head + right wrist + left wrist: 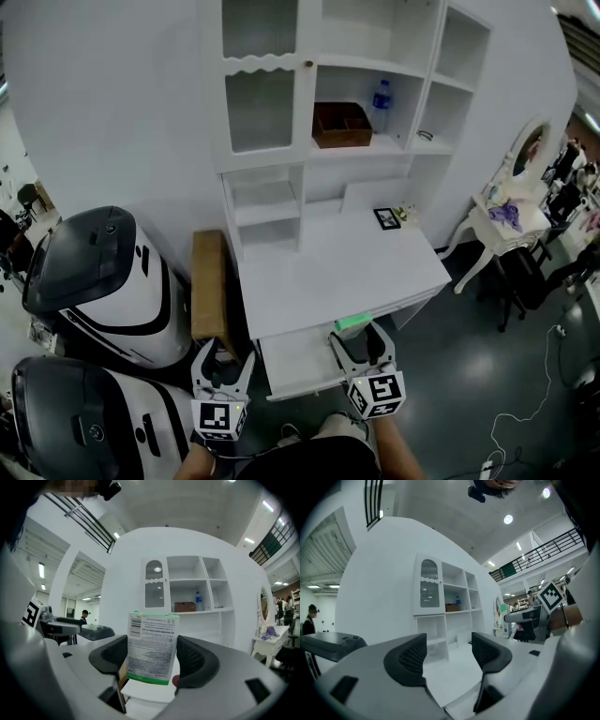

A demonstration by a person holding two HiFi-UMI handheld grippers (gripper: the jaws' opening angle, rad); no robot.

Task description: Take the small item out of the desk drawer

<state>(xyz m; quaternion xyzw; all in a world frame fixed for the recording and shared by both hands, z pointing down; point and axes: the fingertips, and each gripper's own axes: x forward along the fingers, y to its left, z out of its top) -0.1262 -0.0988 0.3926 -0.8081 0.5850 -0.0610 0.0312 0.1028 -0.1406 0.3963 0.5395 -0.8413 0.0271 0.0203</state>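
Right gripper [361, 342] clamped the packet [151, 647], held upright just above the open drawer [295, 361]. Left gripper [225, 364], near left, gaped empty. Removal looked essentially done; setting it on the desk [337, 267] beyond probably remained.

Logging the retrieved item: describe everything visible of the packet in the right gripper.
The packet is small, flat and rectangular, white with green bands at top and bottom. Its facing side carries fine print and a barcode at upper left. It looks like thin card. It stands upright, its side edges pinched by the jaws of the right gripper, above the open desk drawer.
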